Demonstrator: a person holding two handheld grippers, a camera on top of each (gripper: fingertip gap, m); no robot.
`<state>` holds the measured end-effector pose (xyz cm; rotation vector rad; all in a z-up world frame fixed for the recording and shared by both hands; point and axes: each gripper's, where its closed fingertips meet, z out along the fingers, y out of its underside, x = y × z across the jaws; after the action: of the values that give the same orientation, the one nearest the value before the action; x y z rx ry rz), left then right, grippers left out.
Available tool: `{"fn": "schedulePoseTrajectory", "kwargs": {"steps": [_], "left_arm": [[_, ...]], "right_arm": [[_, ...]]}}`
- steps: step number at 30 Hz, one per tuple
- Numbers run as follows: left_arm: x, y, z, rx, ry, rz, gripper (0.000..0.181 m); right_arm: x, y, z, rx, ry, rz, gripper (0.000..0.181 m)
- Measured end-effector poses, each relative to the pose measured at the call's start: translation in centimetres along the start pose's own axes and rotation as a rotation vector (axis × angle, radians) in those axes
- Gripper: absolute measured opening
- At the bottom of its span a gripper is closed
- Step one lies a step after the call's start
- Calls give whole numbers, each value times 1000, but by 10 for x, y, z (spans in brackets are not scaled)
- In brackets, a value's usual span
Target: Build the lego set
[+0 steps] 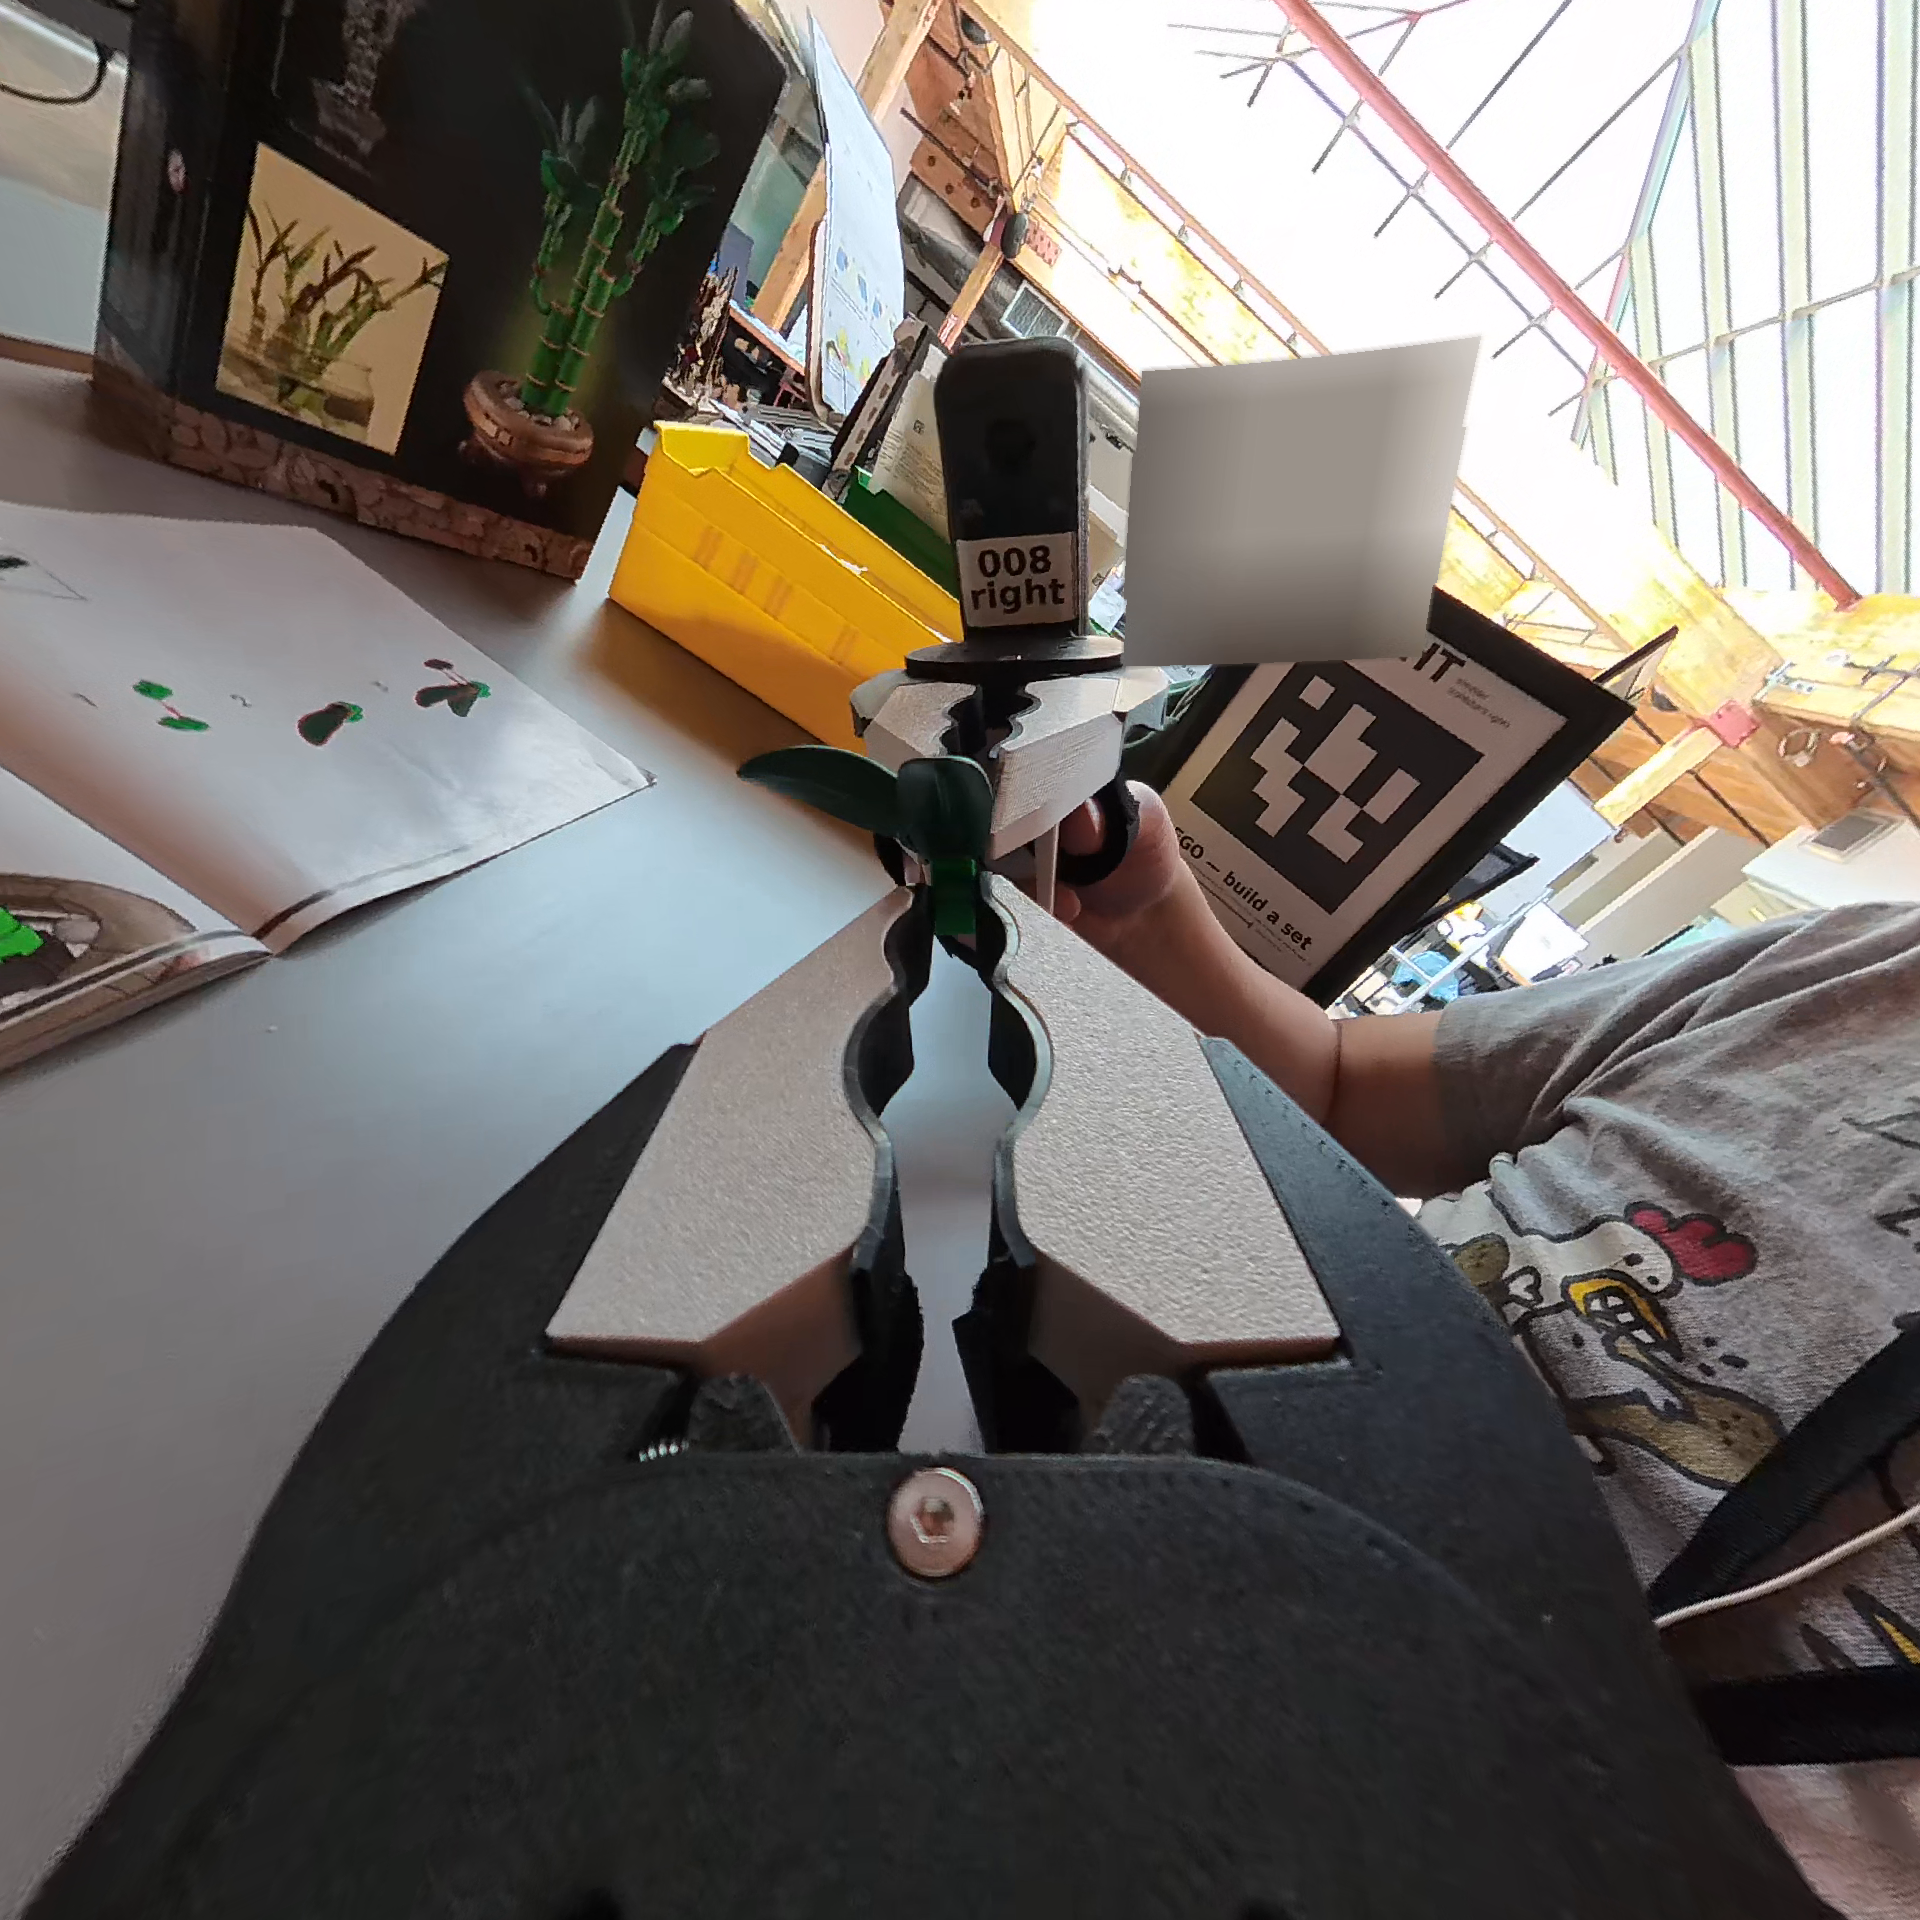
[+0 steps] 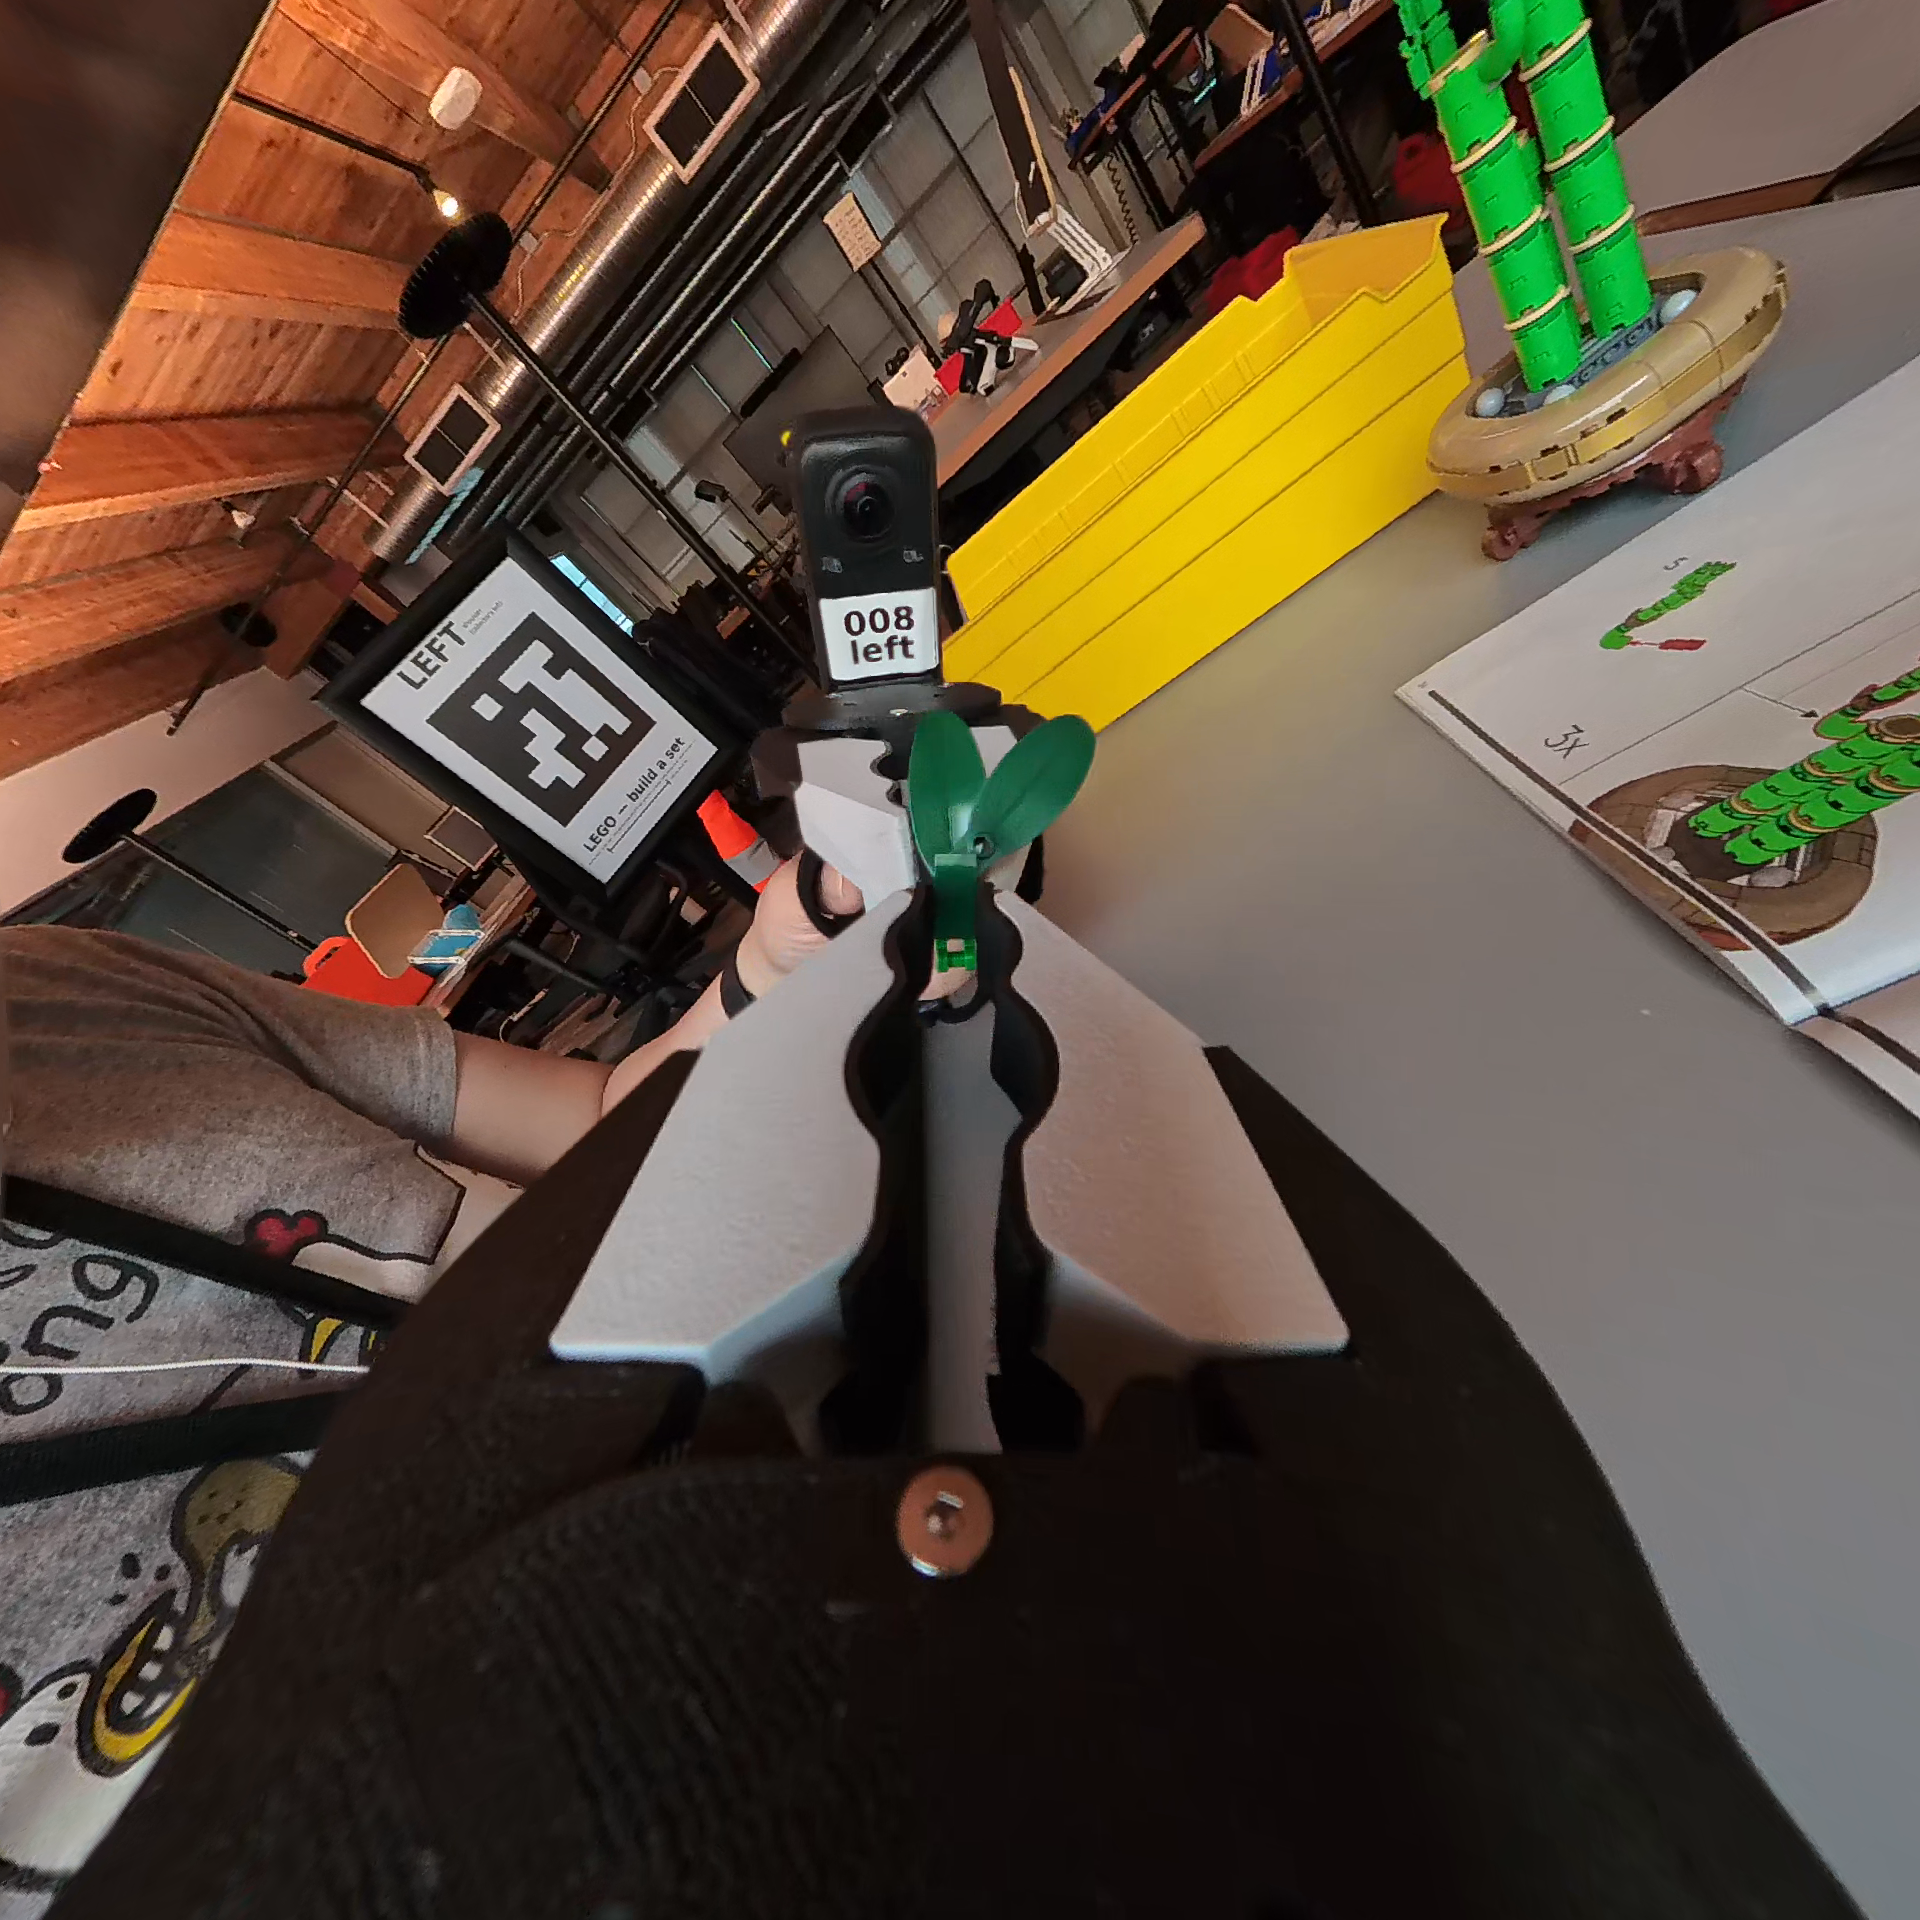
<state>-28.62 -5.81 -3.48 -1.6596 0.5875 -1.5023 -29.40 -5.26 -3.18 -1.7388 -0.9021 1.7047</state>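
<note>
step in hand, as judged: sub-assembly of a leaf sprig (image 2: 971, 821) held in the air between both tools, apart from the main model. two dark green leaves fanned above a bright green clip piece (image 2: 954, 914).

left tool (image 1: 948, 904): closed to a narrow gap at the tips, clamped on the bright green clip piece of the sprig in the left wrist view. wavy inner edges apart farther back; nothing else held.

right tool (image 2: 951, 940): closed to a narrow gap at the tips, tips pressed around the lower end of the same green clip in the right wrist view. from the left wrist view, tips of the right tool meeting the sprig near the leaves. whether both grips bear load or only one cannot be told.

location of task items: sprig above the grey surface (image 2: 1351, 1039), not touching it. bamboo model (image 2: 1558, 260) in its tan pot standing upright farther off on the surface, beside the yellow bin (image 2: 1247, 468). instruction booklet (image 2: 1714, 779) lying open nearby. set box (image 1: 416, 260) upright behind the booklet in the left wrist view.

next move, as judged: seat the leaves fully on the clip by squeezing the two tools toward each other along the stem axis, then release one tool and carry the sprig to the bamboo model. small part, narrow hold: risk of twisting out or dropping if one grip loosens early.
</note>
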Motion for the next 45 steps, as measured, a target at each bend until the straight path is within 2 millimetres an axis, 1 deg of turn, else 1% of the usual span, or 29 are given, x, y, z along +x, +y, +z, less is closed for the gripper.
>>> {"fn": "schedulePoseTrajectory", "kwargs": {"steps": [4,11,28,31,34,35,36,37,38,39,40,41,43,45], "left_arm": [[-2,0,-1,-2,3,-33,6],[-2,3,-2,-22,12,-41,6],[-8,9,-3,-59,-22,-55,6],[-9,8,-3,-47,-25,-64,6],[-6,-2,-3,13,-2,-67,6],[-5,-5,-3,31,10,-74,6],[-4,-8,-3,49,23,-86,6],[-4,-10,-4,71,35,-104,6],[-5,-12,-6,91,40,-123,6],[-6,-14,-8,109,42,-140,6],[-8,-16,-11,130,43,-156,6],[-9,-18,-13,149,41,-170,6],[-13,-19,-15,173,24,-190,6],[-16,-19,-13,182,1,-185,6]], "right_arm": [[2,1,2,1,6,4,5],[1,5,2,5,-49,61,6],[7,12,5,-35,19,4,6],[7,10,5,-19,30,-8,6],[3,-2,4,31,29,-47,6],[2,-5,4,33,40,-75,7],[1,-6,4,29,54,-116,11],[1,-8,3,35,80,-161,26],[1,-10,2,42,111,-214,33],[1,-11,0,46,143,-284,34],[0,-12,-1,53,184,-379,36],[0,-14,-2,57,248,-493,40],[2,-16,0,30,415,-738,53],[9,-17,4,-31,593,-955,55]]}}
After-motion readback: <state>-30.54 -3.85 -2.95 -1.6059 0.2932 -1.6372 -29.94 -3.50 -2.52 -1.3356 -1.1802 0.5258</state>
